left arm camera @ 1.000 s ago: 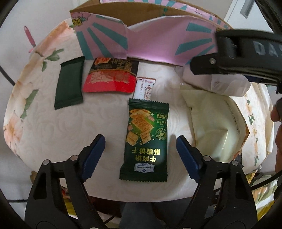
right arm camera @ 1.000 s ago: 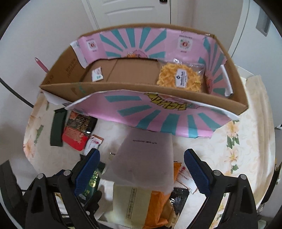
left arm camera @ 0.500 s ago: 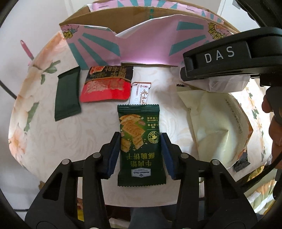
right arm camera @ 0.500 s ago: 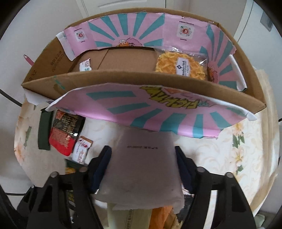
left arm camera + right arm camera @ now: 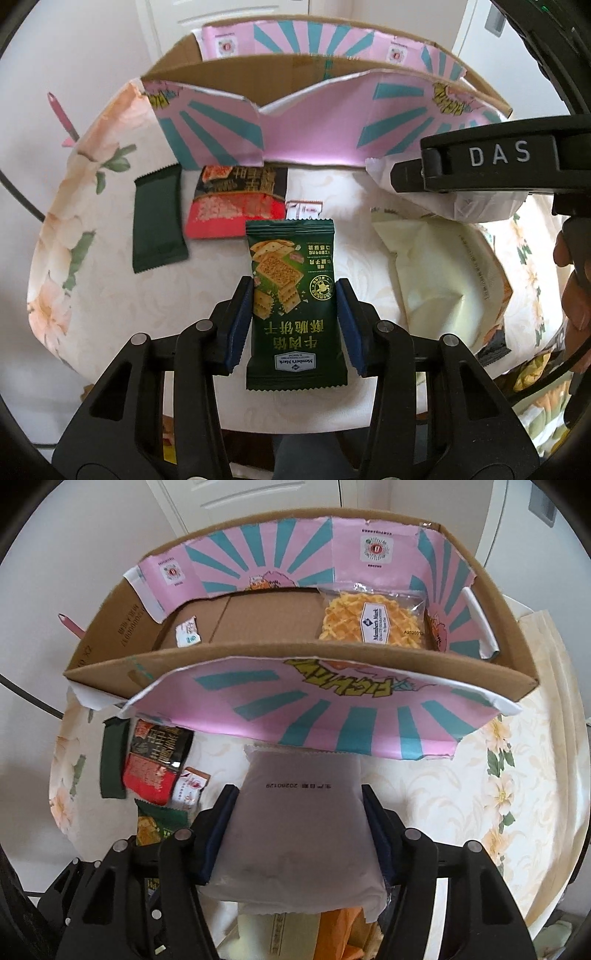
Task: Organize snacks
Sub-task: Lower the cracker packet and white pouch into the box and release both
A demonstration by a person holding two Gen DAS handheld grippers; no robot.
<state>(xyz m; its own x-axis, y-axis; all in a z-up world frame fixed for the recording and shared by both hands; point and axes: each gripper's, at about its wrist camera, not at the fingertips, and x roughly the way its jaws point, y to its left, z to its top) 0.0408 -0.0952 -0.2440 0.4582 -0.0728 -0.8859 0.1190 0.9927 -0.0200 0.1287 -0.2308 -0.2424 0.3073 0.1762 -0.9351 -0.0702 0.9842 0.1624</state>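
Observation:
My left gripper (image 5: 294, 325) is shut on a green cracker packet (image 5: 293, 306) and holds it above the round floral table (image 5: 92, 229). My right gripper (image 5: 300, 827) is shut on a white pouch (image 5: 301, 834), held in front of the pink and teal cardboard box (image 5: 295, 672); the right gripper also shows in the left wrist view (image 5: 480, 164). Inside the box lie a waffle snack bag (image 5: 371, 622) and a small sachet (image 5: 188, 633). On the table lie a dark green wrapper (image 5: 157, 218), a red and black packet (image 5: 238, 201) and a small white sachet (image 5: 303, 210).
A pale yellow bag (image 5: 443, 280) lies on the table's right side, with more packets under it. The box's front flap (image 5: 332, 712) hangs out over the table. A white door (image 5: 258, 502) stands behind the box.
Both grippers closed from wide open onto their packets. The left lifted the green cracker packet off the table; the right holds the white pouch closer to the box.

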